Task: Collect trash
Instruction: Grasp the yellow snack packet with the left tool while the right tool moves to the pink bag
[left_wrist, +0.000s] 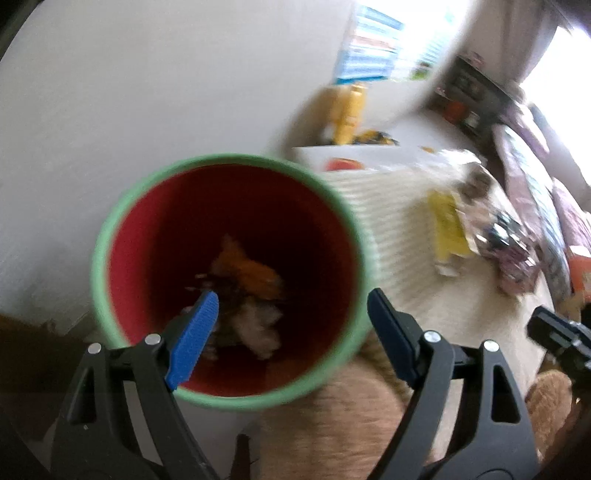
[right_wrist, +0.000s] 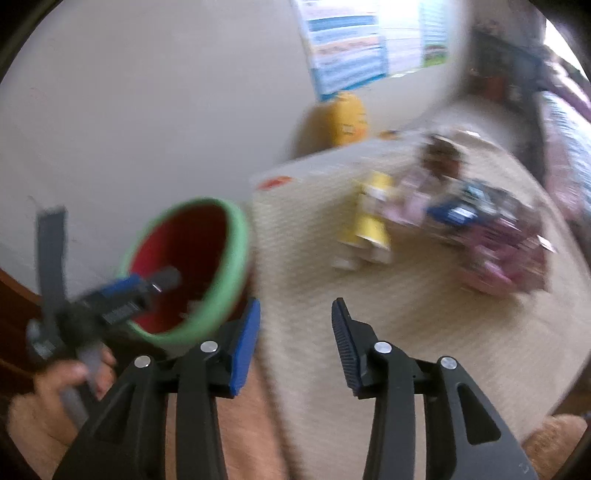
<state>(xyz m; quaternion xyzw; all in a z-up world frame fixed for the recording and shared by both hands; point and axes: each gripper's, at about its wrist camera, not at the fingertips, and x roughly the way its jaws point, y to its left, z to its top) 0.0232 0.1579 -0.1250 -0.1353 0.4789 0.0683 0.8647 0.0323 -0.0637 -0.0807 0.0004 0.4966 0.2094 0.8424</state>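
A round bin with a green rim and red inside stands on the floor by the wall; it holds several crumpled wrappers. My left gripper is open and empty right above the bin's mouth. The bin also shows in the right wrist view, with the left gripper over it. My right gripper is open and empty above the cream rug. A yellow wrapper and purple and blue wrappers lie on the rug ahead.
A yellow soft toy sits by the wall under a poster. A white box lies beyond the bin. Dark furniture and a patterned bed line the far right. The frames are blurred.
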